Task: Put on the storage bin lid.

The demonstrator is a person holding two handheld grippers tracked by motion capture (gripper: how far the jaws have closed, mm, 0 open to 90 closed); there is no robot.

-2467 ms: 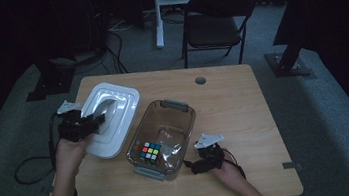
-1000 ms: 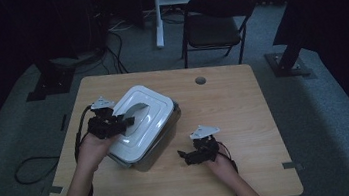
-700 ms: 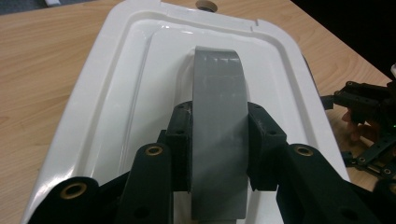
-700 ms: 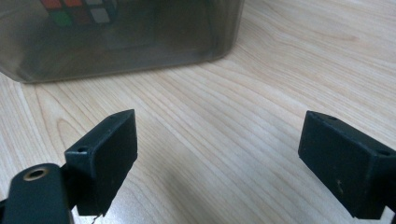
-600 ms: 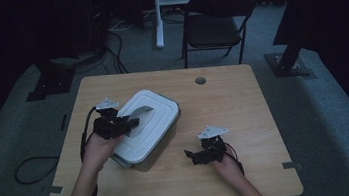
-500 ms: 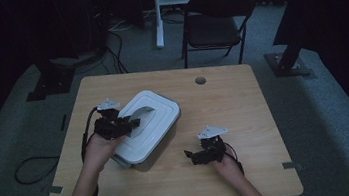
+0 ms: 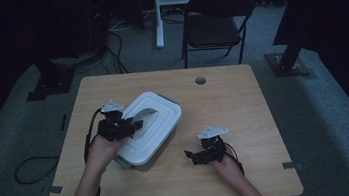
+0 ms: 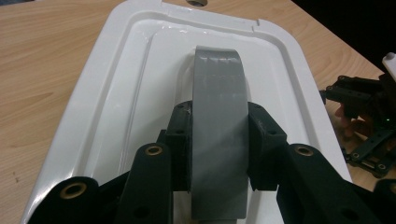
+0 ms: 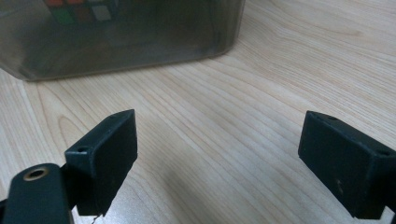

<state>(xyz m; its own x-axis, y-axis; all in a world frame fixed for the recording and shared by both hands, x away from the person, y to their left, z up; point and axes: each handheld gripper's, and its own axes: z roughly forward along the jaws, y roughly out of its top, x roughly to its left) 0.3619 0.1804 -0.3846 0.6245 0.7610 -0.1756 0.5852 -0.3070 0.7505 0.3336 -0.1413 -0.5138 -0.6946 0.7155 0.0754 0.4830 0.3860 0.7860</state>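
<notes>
A white rectangular lid [image 7: 157, 120] [image 8: 140, 70] lies on top of a clear grey container [image 9: 140, 37], covering it. My left gripper [image 7: 133, 124] [image 8: 222, 135] is shut on the grey tape-strip handle [image 8: 219, 93] that arches over the lid's middle. A colour cube [image 9: 81, 11] shows through the container's wall in the right gripper view. My right gripper [image 7: 189, 155] [image 9: 224, 144] rests low over the wooden table [image 7: 243, 99] just right of the container, its jaws wide open with nothing between them. That right gripper [image 8: 364, 107] also appears at the edge of the left gripper view.
The table has a round cable hole [image 7: 200, 80] near its far edge. A black folding chair [image 7: 213, 22] stands beyond the table. A cable [image 7: 30, 166] lies on the carpet at the left. Bare wood lies to the right of the container.
The lid, earlier held left of the open container, has been carried over and set on it, hiding the cube from above. The right gripper drew back slightly to the right.
</notes>
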